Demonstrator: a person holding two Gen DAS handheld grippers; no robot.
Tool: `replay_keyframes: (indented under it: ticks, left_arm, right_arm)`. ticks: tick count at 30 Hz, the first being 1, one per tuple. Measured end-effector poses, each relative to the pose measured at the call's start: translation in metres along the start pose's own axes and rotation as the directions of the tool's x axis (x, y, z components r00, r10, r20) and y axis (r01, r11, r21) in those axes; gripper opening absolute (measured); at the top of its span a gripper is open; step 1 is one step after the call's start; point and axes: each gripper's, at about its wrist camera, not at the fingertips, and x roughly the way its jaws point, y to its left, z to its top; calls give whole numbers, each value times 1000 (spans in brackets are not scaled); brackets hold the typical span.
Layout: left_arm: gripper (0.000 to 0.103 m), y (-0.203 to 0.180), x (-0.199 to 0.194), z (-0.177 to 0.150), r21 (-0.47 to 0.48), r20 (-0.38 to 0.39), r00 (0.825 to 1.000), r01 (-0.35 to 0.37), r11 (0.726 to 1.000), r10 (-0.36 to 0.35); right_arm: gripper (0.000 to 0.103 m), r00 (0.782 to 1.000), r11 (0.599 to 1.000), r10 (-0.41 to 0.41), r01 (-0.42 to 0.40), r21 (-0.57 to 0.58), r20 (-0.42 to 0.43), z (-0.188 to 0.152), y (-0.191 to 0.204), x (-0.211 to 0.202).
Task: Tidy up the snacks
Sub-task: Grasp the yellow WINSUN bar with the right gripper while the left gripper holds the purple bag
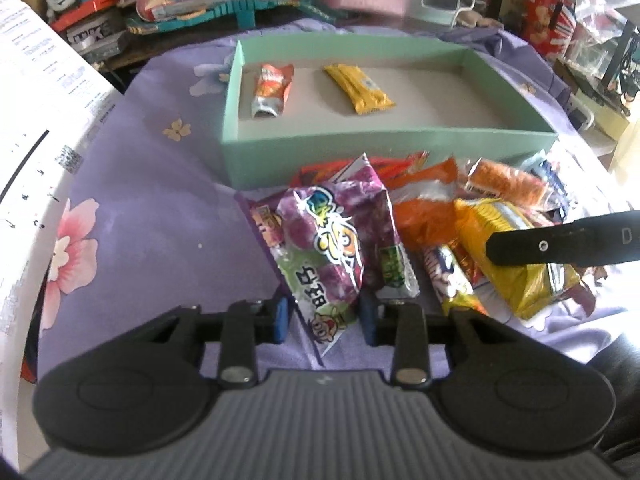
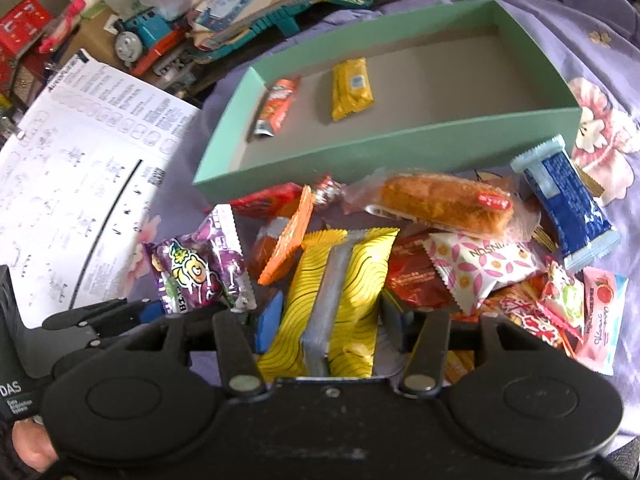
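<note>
My left gripper [image 1: 325,316] is shut on the lower end of a purple grape candy packet [image 1: 332,236], with a blue pad on each side of it. From the right wrist view the same packet [image 2: 200,268] hangs at the left, in front of that gripper's fingers [image 2: 152,308]. My right gripper [image 2: 332,320] is shut on a yellow striped packet [image 2: 344,276]. One of its black fingers [image 1: 520,246] lies across that packet [image 1: 516,280]. A mint-green box [image 1: 384,148] behind the pile holds an orange-red packet [image 1: 272,88] and a yellow packet [image 1: 358,88].
Loose snacks are heaped before the box: a wrapped bread stick [image 2: 440,200], a blue packet [image 2: 568,208], a flowered white packet [image 2: 480,264], a pink packet [image 2: 600,320]. A printed sheet [image 2: 80,160] lies left. A toy train [image 2: 140,36] and books crowd the back.
</note>
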Motion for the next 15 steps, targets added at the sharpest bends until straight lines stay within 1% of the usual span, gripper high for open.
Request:
replay_keyframes:
  ticks: [2,4,5,6,7,10,12,13,14,15]
  left_arm:
    - [33,0,-9,1,1,20,1000,-1,1000,1]
    - [33,0,-18,2,-3,41,999,-1,1000,2]
    - [33,0,-22,3,-5,49,999,-3,1000,3]
    - [33,0,-25,4,-6,56,998,-4,1000,4]
    - [33,-1,-26,4,-5,60,998,-6,1000,6]
    - [33,0,-24,4,-5,48,999,-16,1000,16]
    - [33,1,-20,2,-20,29,999,-15,1000,16]
    - [33,3,-18,0,-25,25,1000,-13,1000,13]
    - [33,4,-18,-1,-28,24,1000,-11,1000,12]
    - [33,5,-18,-2,-30,26,1000,-11,999,12]
  right_arm:
    - [52,1000,1000,6,-6,-12,17,0,2,-7]
    - [49,999,1000,13,-12,-16,32,2,3,-11]
    - [40,999,1000,18,-17,-15,37,2,3,-14]
    - [25,999,1000,21,-20,-17,37,3,2,-15]
    - [23,999,1000,20,-19,-20,34,3,1,-14]
    - [24,1000,999,-5,6,-36,22,1,-2,-9]
    - [27,1000,999,-19,19,-40,19,-1,-4,-9]
    - [30,999,997,-44,46,-55,23,-2,-4,-9]
    - [39,996,993,-82,84,-77,37,-3,-4,-9]
    - [48,989,984,-136,141,-106,57,-4,-3,-8]
